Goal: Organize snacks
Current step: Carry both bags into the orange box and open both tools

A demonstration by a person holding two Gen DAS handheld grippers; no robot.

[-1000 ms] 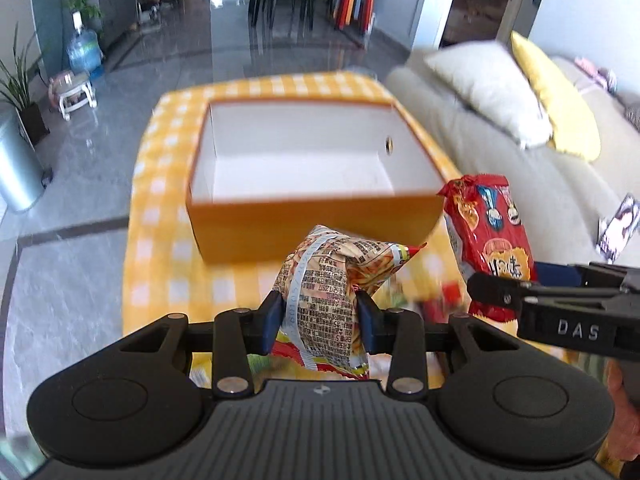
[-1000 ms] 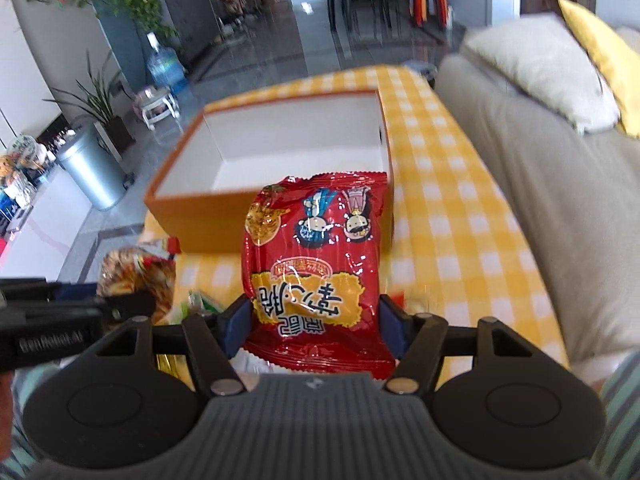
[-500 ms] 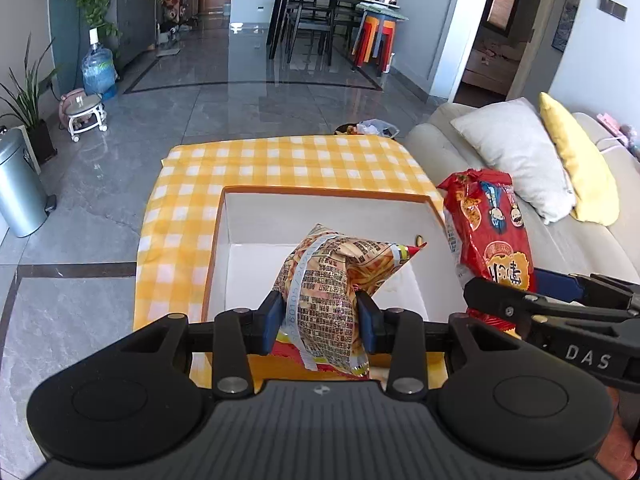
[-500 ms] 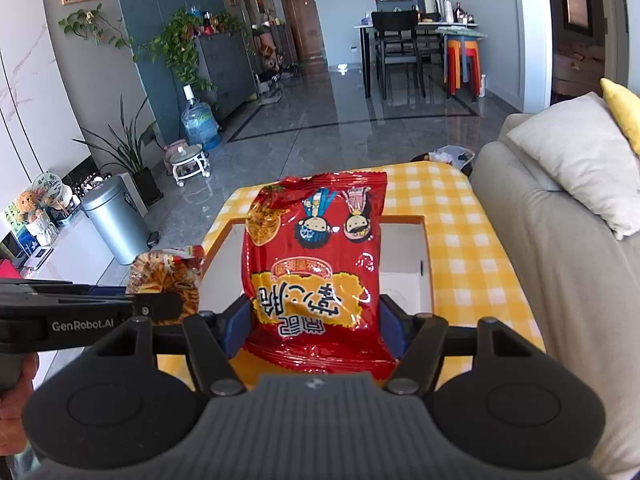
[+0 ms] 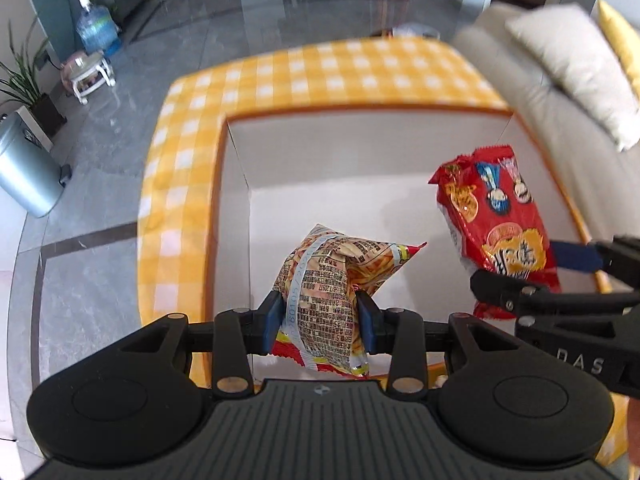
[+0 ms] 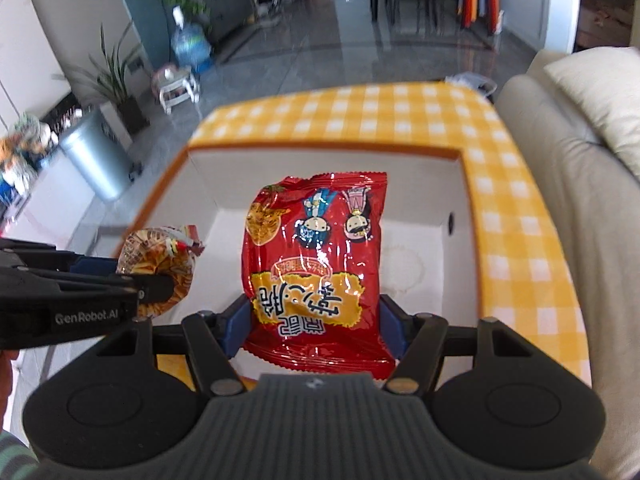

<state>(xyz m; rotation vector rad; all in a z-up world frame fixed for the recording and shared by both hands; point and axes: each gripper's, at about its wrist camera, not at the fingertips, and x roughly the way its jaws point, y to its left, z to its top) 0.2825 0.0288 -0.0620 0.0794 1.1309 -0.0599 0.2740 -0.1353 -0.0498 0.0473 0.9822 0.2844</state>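
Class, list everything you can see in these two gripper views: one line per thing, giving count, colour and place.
Box: one, orange outside, white inside, on the table.
Tablecloth: one, yellow and white check, covering the table.
Red snack bag: one, held over the box.
Orange snack bag: one, printed, held over the box.
Sofa: one, grey, beside the table.
Cushion: one, cream, on the sofa.
Bin: one, silver, on the floor.
Water bottle: one, blue, on the floor.
Left gripper: black, shut on the orange snack bag.
Right gripper: black, shut on the red snack bag.

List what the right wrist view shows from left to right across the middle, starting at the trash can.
Silver trash can → orange-patterned snack bag in the left tongs → red snack bag in the right tongs → yellow checked tablecloth → beige sofa.
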